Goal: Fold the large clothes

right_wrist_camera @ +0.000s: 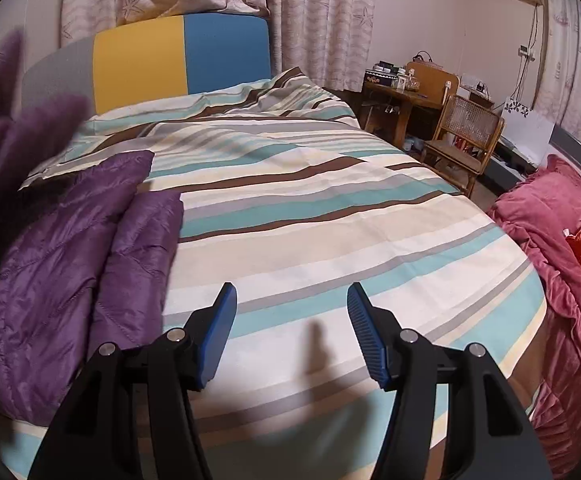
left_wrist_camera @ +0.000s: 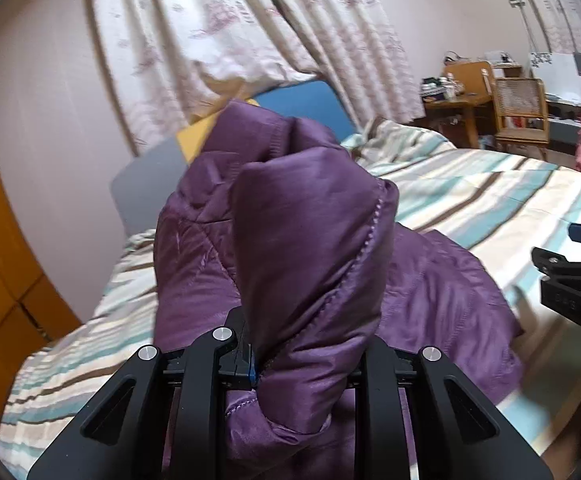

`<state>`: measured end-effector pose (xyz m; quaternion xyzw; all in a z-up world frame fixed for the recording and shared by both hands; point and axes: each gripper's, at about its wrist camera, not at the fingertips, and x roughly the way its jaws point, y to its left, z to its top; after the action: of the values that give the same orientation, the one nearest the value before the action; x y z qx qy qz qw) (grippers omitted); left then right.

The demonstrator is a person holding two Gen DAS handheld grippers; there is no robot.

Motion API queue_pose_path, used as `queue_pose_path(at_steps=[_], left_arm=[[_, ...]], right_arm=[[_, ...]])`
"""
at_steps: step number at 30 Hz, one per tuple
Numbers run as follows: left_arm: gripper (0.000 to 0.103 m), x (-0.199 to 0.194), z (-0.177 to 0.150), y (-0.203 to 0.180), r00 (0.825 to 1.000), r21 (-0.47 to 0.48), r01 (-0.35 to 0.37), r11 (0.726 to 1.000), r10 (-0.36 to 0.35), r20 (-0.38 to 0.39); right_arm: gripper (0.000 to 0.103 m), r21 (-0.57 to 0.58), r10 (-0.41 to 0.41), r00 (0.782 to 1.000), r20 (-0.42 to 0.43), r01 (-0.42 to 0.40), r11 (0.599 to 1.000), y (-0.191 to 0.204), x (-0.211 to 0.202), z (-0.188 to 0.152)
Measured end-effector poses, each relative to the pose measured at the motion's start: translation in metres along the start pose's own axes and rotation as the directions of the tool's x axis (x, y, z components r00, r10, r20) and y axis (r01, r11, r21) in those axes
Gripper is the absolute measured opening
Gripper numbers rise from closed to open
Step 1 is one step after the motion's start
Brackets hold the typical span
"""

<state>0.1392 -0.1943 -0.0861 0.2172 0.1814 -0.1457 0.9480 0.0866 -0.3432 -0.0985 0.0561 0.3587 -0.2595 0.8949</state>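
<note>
Two claws: left gripper (left_wrist_camera: 290,360) pinches purple jacket (left_wrist_camera: 302,216) bunch; right gripper (right_wrist_camera: 290,336) spread, empty over bed (right_wrist_camera: 330,208) foot edge, jacket lying toward its left.

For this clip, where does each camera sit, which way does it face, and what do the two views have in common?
Left wrist: on the left tongs, facing the headboard; tongs shut on the purple jacket, which fills the centre; the right tongs show at the right edge.
Right wrist: on the right tongs, facing along the striped bed; tongs open, nothing between them; jacket at left.
Shared: jacket, bed, headboard, curtains, wooden chair.
</note>
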Motion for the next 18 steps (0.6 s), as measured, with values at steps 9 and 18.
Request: queue_pose_path(at_steps=[9,18], left_arm=[[0.022,0.017,-0.012,-0.034,0.995,0.048,0.097,0.994,-0.095,-0.042],[0.058,0.024,-0.020,-0.048,0.974,0.056,0.221,0.974,-0.217,-0.061]], right_arm=[[0.057,0.022,0.001,1.000,-0.025,0.000,1.000,-0.007,0.008,-0.001],[0.057,0.025,0.022,0.999,-0.031,-0.021,0.999,-0.003,0.010,-0.002]])
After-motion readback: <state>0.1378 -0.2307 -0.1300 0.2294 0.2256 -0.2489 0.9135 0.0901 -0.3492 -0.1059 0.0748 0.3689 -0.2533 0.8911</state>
